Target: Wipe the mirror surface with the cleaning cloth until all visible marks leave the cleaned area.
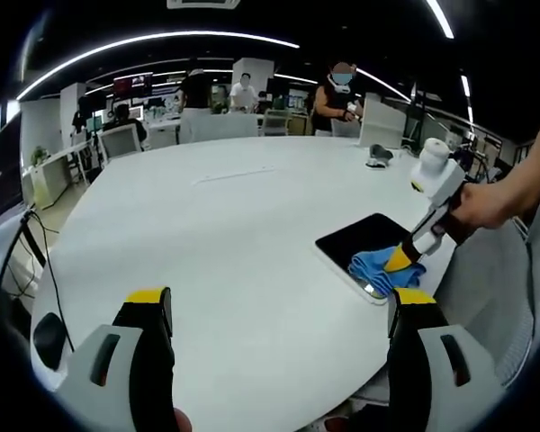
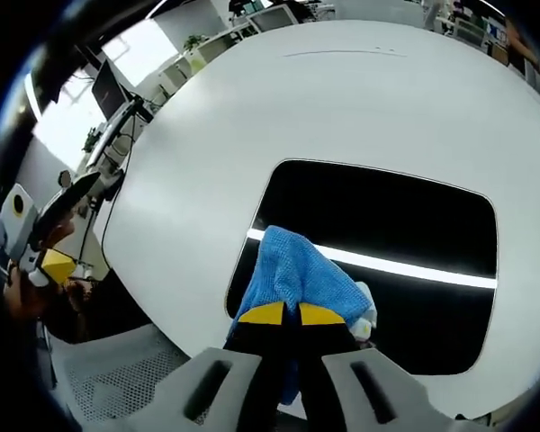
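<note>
A dark rectangular mirror [image 1: 364,239] [image 2: 387,225] lies flat on the white round table [image 1: 225,234], near its right edge. A blue cleaning cloth [image 1: 378,268] [image 2: 297,270] rests on the mirror's near end. My right gripper [image 2: 283,314] is shut on the cloth, yellow tips pinching it; in the left gripper view the right gripper [image 1: 403,261] comes in from the right, held by a hand. My left gripper [image 1: 283,310] hovers open above the table with nothing between its yellow-tipped jaws, left of the mirror.
A small dark object [image 1: 378,157] sits at the table's far right. Office desks, chairs [image 1: 119,140] and several people stand beyond the table. A mesh chair [image 2: 117,378] and cables lie off the table's edge. A ceiling light reflects as a white stripe [image 2: 405,268] in the mirror.
</note>
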Available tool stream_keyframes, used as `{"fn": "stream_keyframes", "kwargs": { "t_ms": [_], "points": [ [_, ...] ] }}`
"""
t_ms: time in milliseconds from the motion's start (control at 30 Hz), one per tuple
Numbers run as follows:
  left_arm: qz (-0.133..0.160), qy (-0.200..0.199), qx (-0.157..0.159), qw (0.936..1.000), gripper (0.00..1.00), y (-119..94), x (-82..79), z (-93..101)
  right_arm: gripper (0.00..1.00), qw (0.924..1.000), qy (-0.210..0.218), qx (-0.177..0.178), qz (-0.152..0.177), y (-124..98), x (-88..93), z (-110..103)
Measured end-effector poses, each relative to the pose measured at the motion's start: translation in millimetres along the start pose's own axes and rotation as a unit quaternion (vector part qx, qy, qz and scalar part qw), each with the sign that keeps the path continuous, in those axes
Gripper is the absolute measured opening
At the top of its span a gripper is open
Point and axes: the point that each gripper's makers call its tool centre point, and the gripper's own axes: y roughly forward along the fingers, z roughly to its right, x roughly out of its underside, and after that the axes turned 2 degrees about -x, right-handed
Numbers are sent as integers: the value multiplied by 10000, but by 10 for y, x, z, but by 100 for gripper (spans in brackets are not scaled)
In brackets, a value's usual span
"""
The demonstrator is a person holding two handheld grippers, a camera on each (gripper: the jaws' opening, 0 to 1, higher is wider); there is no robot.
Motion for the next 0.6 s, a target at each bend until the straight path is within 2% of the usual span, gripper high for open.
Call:
{"fn": "stream_keyframes", "kwargs": {
  "t_ms": [233,367,467,600],
  "points": [
    [-22,22,54,10000,99,26,11,20,0,9999,-152,6,73,54,-48,-89],
    [-54,53,95,9999,99,39,21,36,0,9995,-306,-57,-2,50,-47,-76],
    [-39,53,98,9999,99,37,14,21,0,9997,165,-192,-14,73,-81,-94],
    [6,11,58,10000,99,8,2,-15,0,9995,-308,6,-80,80,-70,-104]
  ]
}}
